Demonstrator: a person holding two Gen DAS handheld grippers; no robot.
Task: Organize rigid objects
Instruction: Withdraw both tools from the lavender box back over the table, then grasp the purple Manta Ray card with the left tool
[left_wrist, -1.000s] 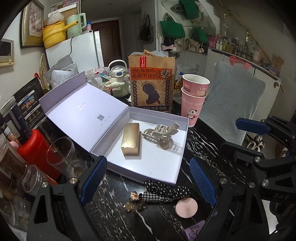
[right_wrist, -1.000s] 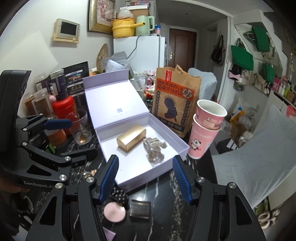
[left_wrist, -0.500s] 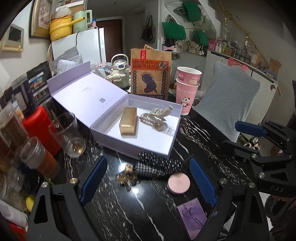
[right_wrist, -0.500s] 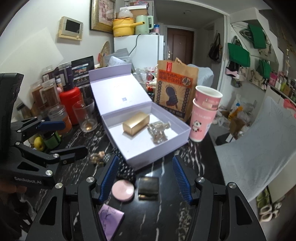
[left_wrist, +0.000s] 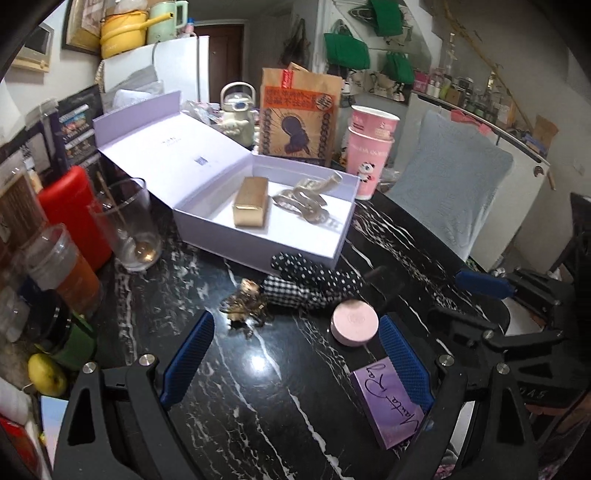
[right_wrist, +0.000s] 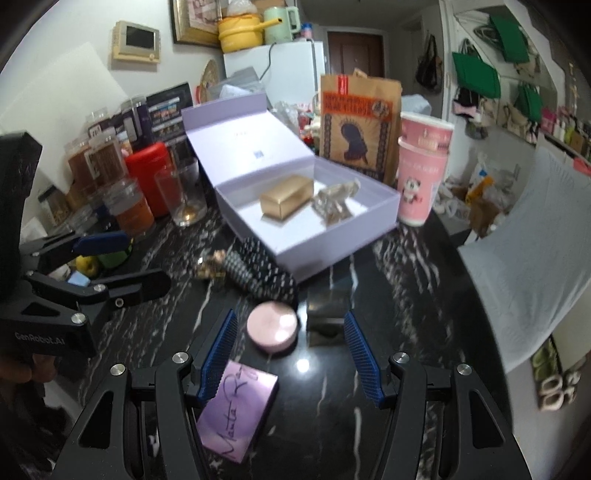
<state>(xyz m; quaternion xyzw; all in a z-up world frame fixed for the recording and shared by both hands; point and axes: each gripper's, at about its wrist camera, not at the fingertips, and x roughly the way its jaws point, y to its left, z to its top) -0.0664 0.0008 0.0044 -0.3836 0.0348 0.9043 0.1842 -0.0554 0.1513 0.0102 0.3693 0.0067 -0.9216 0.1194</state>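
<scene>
Lavender box (left_wrist: 258, 236) behind polka-dot bow (left_wrist: 314, 280)

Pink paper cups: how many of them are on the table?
2. The pink paper cups are nested, one inside the other, standing upright just right of the open lavender box and beside the brown paper bag. More could be nested inside, hidden.

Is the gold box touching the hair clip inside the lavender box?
Apart. In the left wrist view, a strip of the white floor of the lavender box shows between the gold box and the hair clip.
</scene>
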